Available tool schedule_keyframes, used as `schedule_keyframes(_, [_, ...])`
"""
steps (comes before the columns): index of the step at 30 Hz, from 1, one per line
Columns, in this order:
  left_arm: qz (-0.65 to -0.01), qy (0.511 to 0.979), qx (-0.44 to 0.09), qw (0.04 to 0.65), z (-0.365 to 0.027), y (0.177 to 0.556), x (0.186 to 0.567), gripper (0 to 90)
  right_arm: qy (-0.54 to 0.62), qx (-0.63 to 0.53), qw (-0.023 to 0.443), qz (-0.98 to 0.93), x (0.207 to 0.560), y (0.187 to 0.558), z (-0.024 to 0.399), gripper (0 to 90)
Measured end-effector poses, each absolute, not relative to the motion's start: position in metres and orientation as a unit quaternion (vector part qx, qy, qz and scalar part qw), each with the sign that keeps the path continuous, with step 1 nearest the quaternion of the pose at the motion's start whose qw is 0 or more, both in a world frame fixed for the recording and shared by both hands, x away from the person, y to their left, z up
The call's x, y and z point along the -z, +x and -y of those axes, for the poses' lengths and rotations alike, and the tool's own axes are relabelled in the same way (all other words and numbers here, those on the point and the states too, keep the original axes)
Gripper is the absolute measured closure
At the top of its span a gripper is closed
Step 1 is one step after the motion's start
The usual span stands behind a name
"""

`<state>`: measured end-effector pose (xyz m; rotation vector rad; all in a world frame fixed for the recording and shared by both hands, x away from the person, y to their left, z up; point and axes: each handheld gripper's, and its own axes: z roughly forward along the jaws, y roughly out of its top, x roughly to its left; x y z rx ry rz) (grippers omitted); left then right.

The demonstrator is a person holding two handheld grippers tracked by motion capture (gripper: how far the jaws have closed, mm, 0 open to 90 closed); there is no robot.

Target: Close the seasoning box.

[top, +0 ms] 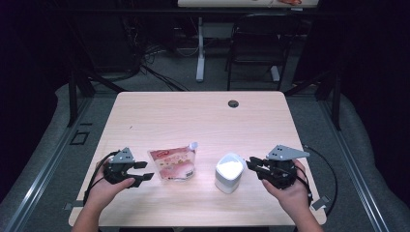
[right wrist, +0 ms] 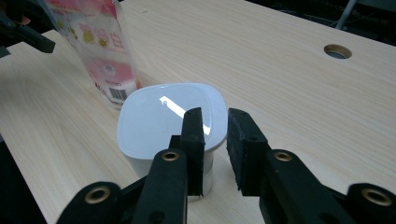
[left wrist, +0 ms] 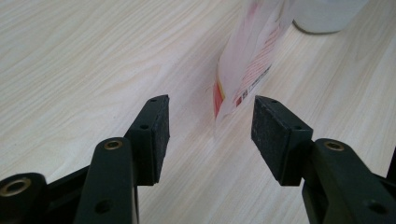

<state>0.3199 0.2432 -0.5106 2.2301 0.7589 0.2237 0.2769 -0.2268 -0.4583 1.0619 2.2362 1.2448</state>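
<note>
A pink-and-white spouted pouch [top: 172, 164] stands on the wooden table [top: 193, 121], left of a white rounded-square container [top: 228, 172] with a glossy lid. My left gripper [top: 147, 170] is open just left of the pouch. In the left gripper view its jaws [left wrist: 212, 100] stand wide apart, with the pouch's edge [left wrist: 247, 51] a little beyond them and the container [left wrist: 322, 14] farther off. My right gripper [top: 251, 163] sits at the container's right side. Its jaws [right wrist: 215, 114] are only narrowly apart at the lid's [right wrist: 163, 121] near rim, with nothing clamped. The pouch [right wrist: 100, 42] stands behind.
A round cable hole [top: 233, 103] sits near the table's far edge [right wrist: 337, 51]. Behind the table are a dark chair [top: 256, 43] and a white desk leg [top: 200, 48]. Bare wood stretches across the table's far half.
</note>
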Motion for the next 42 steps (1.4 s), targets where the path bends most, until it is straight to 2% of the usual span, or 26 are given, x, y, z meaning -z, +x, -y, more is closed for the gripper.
schedule_keyframes(20, [-0.304,0.870,-0.091,0.377,-0.244,0.318,0.515,43.6,0.422,-0.440,0.198,-0.767,0.495,0.260,0.256,65.6])
schedule_keyframes(42, [-0.307,0.870,-0.089,0.377,-0.246,0.319,0.521,43.0,0.430,-0.418,0.208,-0.773,0.532,0.259,0.245,60.2])
